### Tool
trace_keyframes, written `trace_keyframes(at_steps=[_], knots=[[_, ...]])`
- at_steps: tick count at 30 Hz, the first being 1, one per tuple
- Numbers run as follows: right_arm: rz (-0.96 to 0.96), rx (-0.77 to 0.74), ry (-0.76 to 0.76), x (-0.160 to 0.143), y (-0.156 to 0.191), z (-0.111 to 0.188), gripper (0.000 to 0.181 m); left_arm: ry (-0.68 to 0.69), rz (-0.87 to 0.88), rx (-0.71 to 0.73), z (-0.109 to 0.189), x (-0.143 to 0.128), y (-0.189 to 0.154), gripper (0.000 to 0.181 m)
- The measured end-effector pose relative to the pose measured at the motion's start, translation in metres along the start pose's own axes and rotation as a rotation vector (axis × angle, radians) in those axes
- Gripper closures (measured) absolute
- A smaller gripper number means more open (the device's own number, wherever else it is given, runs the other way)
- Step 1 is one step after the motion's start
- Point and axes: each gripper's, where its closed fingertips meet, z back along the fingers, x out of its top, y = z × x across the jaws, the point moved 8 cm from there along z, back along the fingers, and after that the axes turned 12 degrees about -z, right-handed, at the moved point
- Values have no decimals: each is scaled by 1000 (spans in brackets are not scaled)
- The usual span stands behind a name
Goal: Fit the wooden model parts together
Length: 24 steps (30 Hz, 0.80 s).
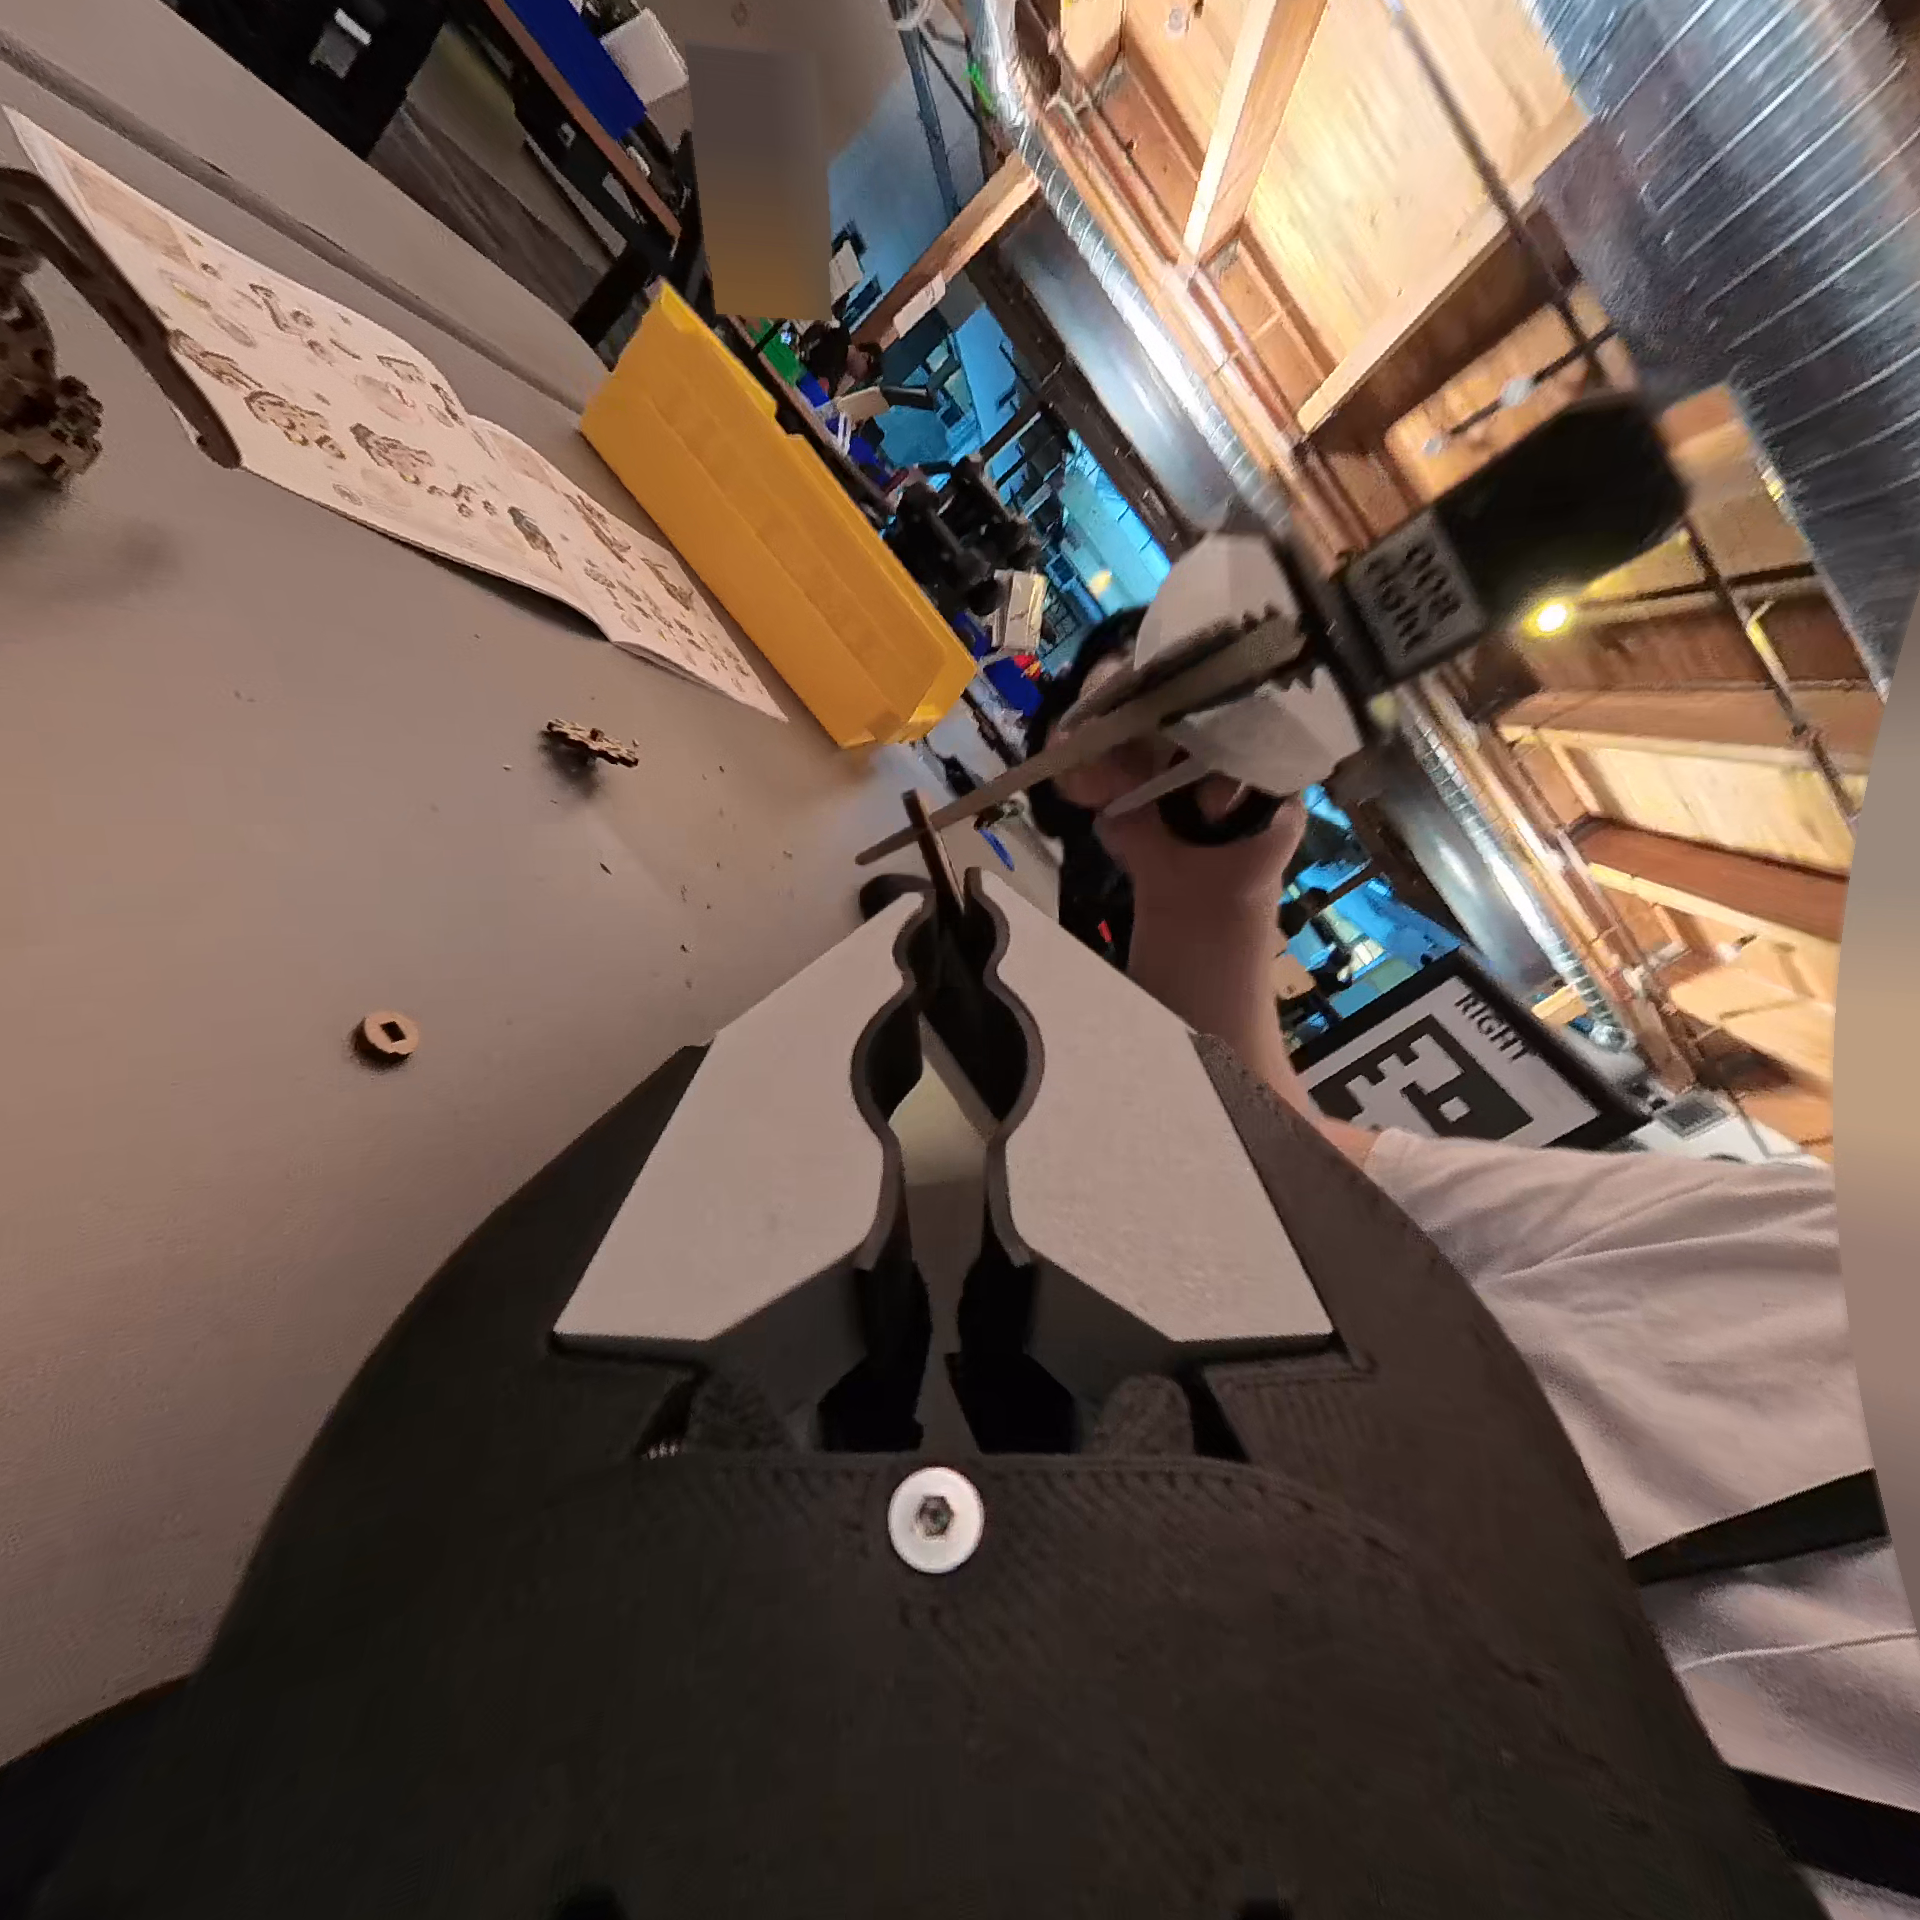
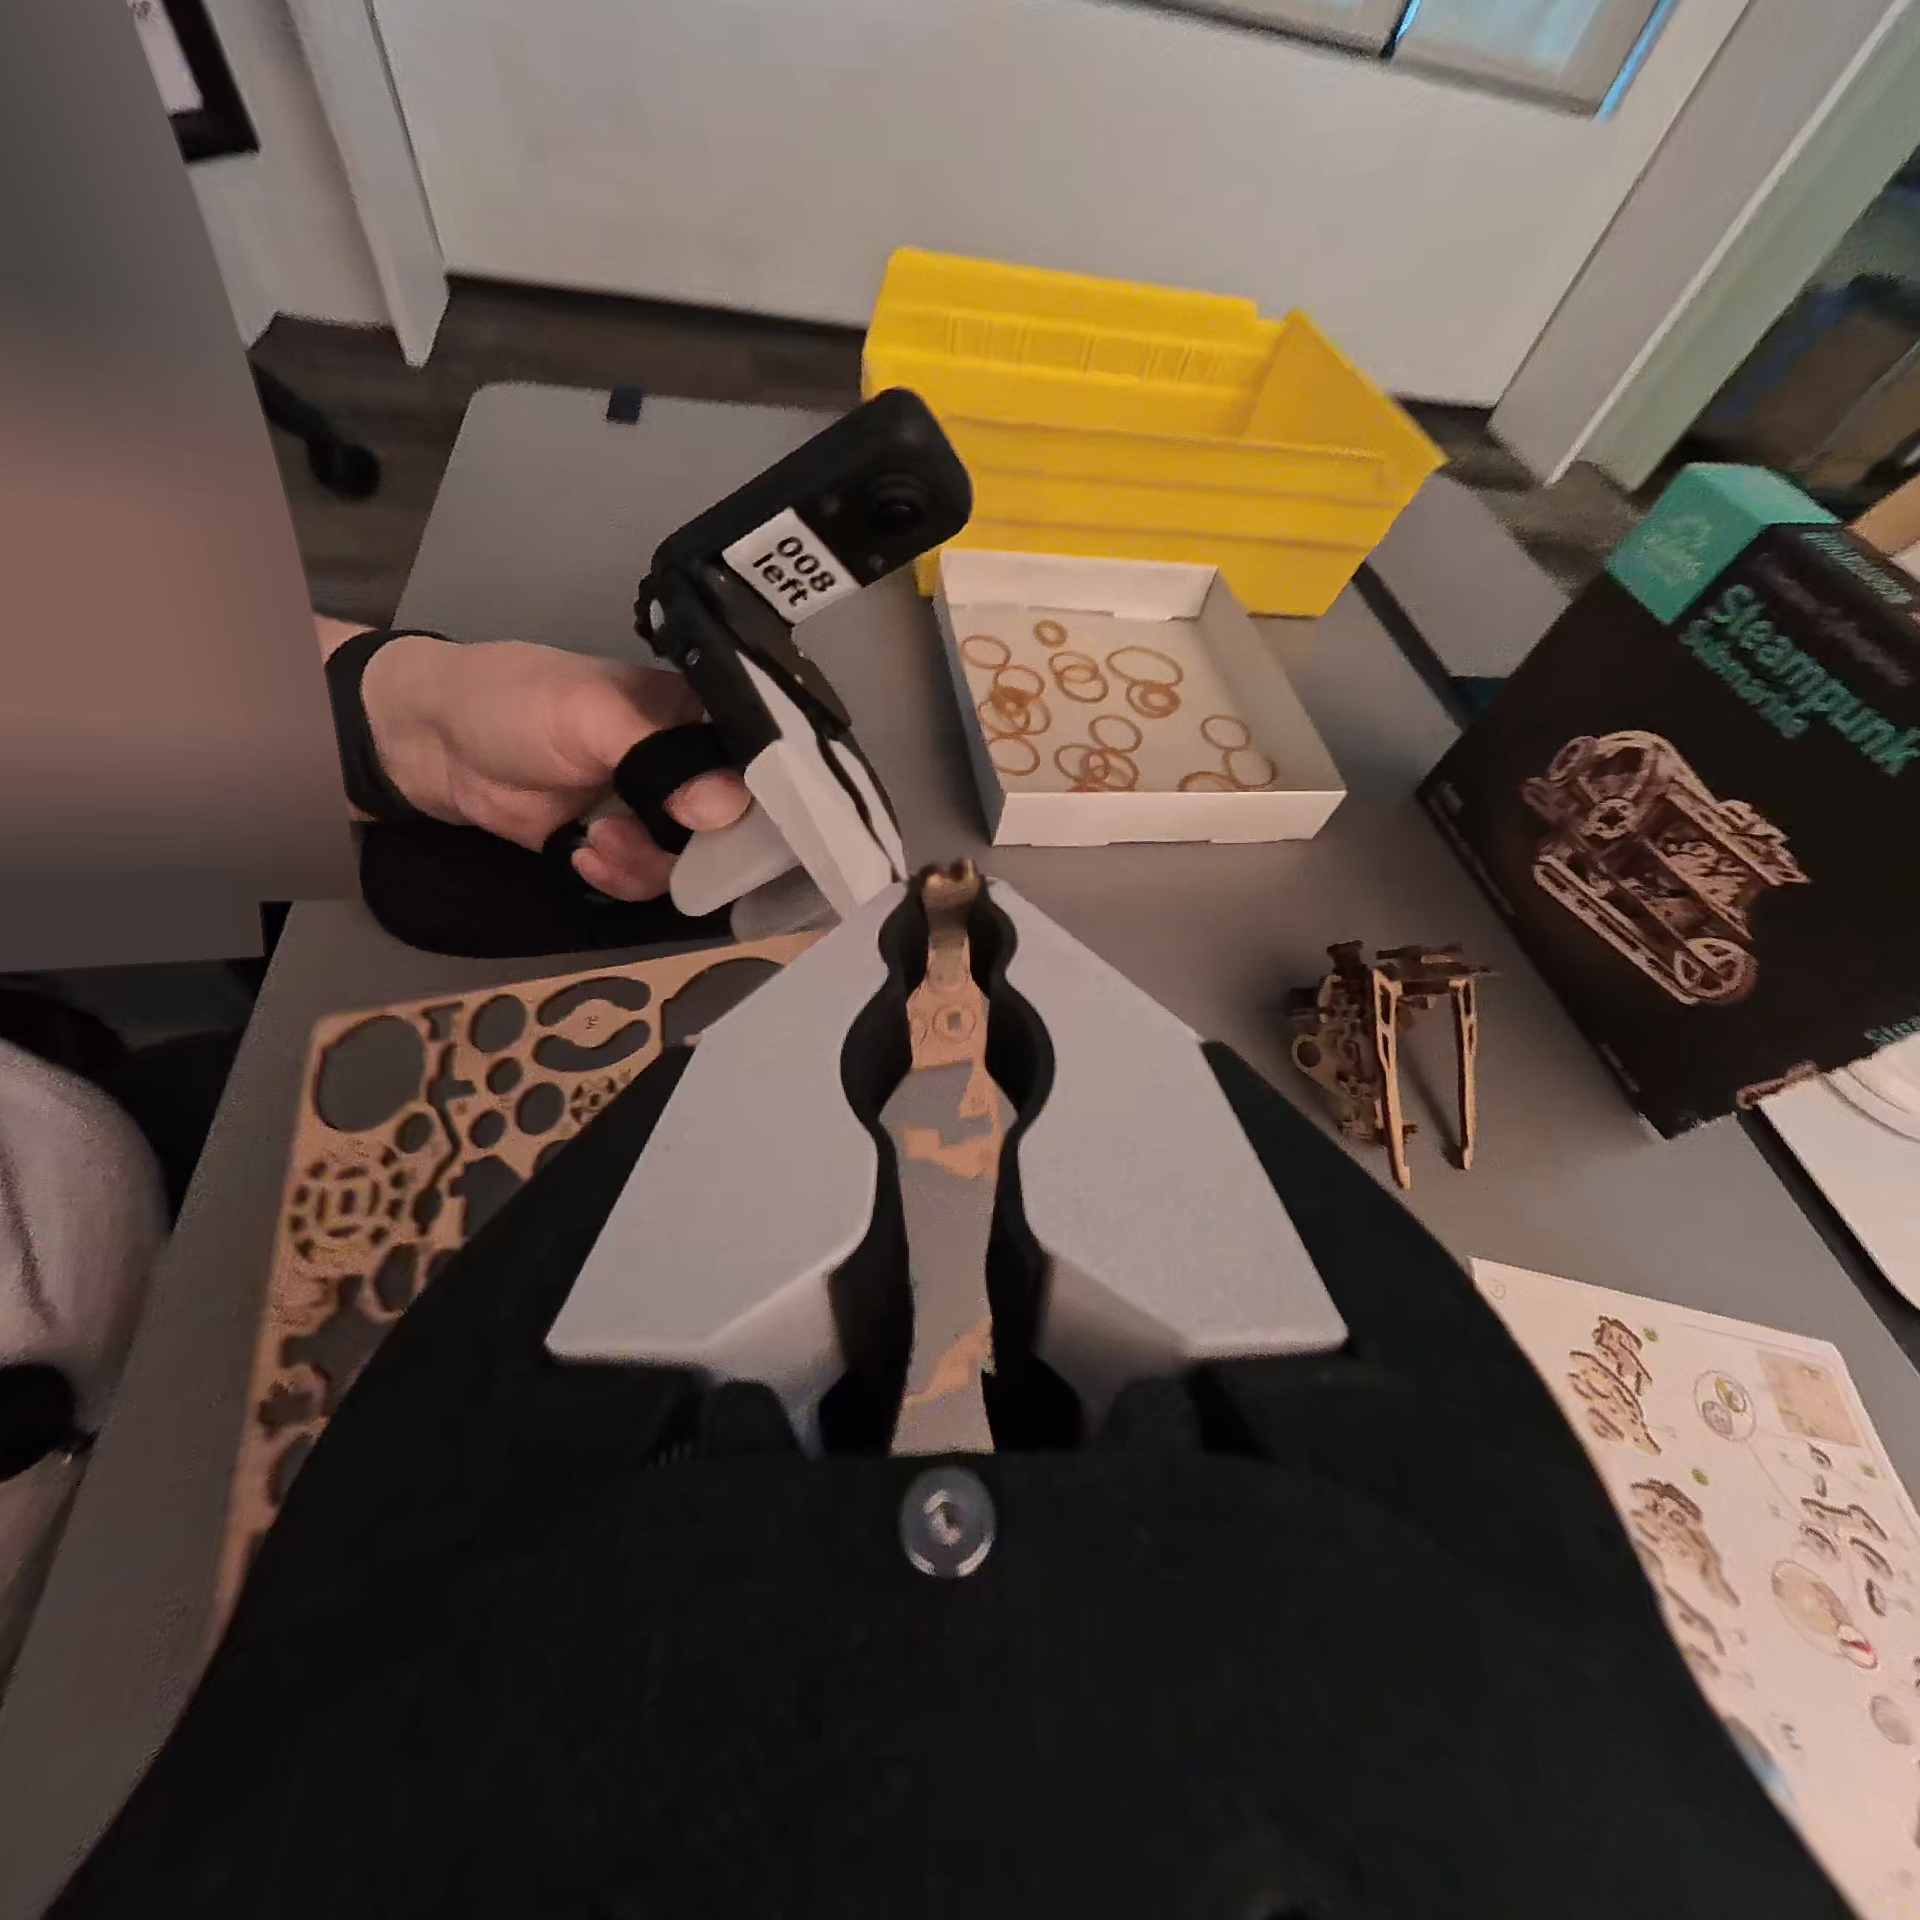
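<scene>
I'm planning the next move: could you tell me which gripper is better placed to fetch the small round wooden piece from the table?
Neither is free: the left gripper and right gripper each pinch a wooden part; the round piece shows only in left's view.

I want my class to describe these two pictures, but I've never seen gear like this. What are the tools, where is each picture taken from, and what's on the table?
No robot here: a person holds a hand tool with a two-fingered claw in each hand, each carrying its own camera.

The left claw pinches a thin wooden piece; the right claw pinches a flat wooden strip. Their tips nearly meet above the table.

On the table: a yellow bin, a white tray of rubber bands, a punched-out wooden sheet, a half-built model, its box and an instruction sheet.
</scene>
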Motion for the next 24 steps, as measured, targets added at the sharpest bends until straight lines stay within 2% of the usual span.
trace_keyframes(at_steps=[6, 12, 18, 20, 24], knots=[[25, -110, -163, -26, 11, 8, 175, -30, 9, 1, 3, 3, 1, 181], [249, -243, 1, -14, 31, -4, 175, -15, -9, 16, 1, 2, 2, 181], [366, -280, 270, -10, 26, -26, 175, 12, -37, 16, -2, 0, -1, 181], [367, -293, 265, -6, 30, -25, 175, 1, -13, 24, 0, 1, 1, 181], [301, -322, 143, 0, 40, -7, 175, -22, -1, 18, 3, 3, 2, 181]])
